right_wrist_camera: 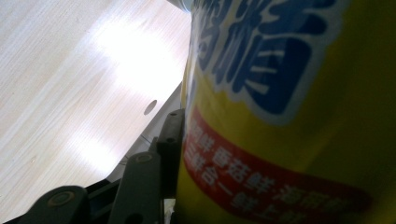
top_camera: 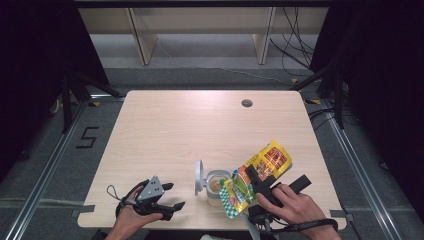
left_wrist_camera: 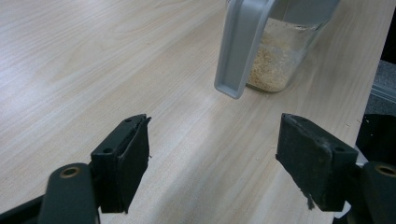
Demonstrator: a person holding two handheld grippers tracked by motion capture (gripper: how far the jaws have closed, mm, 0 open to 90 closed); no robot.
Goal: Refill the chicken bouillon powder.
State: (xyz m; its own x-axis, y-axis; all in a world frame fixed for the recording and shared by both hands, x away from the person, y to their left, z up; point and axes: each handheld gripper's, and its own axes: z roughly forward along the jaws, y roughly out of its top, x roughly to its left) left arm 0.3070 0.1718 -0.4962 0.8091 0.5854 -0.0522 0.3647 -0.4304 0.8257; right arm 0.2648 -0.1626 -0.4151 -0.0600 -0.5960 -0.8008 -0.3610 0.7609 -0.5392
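Broadly, the counter (top_camera: 175, 130) carries a clear jar (top_camera: 216, 187) of pale grains near its front edge, lid (top_camera: 199, 177) flipped open. Over the jar the right gripper (top_camera: 255, 182) clamps a yellow pouch (top_camera: 257, 172) tilted mouth-down; its far finger is hidden behind the pouch. Left of the jar, apart, the left gripper (top_camera: 172, 196) rests, fingers (left_wrist_camera: 123, 161) spread wide and empty.

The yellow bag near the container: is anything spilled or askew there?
No spill is visible. The yellow bag is tipped, its lower end by the open container, held in the right tool. The container's lid stands flipped up. The left tool is open.
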